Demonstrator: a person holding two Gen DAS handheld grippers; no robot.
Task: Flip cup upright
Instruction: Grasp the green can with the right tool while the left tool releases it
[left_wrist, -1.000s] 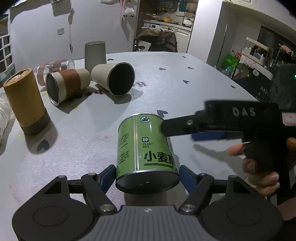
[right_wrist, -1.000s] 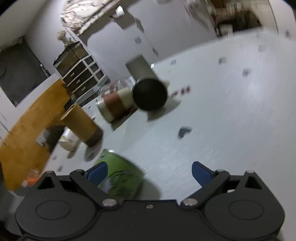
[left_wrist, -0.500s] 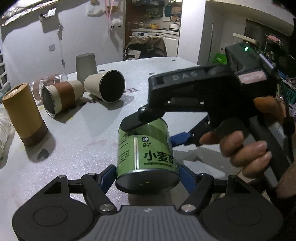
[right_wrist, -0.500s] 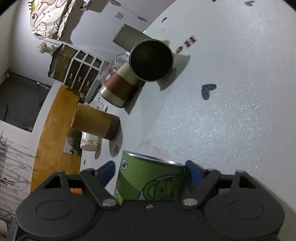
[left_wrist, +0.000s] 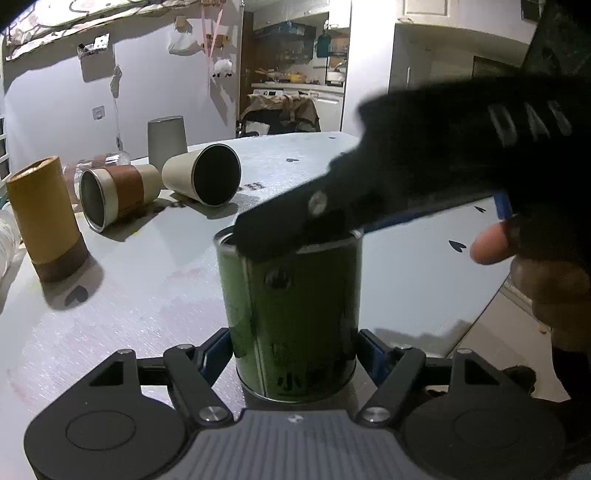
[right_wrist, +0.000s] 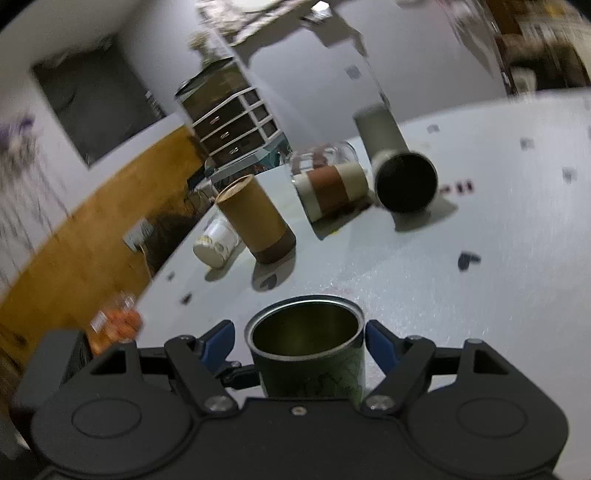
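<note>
A green metal can-shaped cup stands upright on the white table, open mouth up. In the right wrist view the cup shows its hollow metal inside. My left gripper has its blue pads on both sides of the cup's lower part. My right gripper closes on the cup near its rim; its black body crosses over the cup top in the left wrist view.
A beige cup and a brown-banded cup lie on their sides at the back. A grey cup stands mouth down behind them. A tall tan tube stands at left. The table edge is at right.
The green cup went from lying on its side to standing upright. My right gripper came in over it and closed on it; my left gripper stayed around it.
</note>
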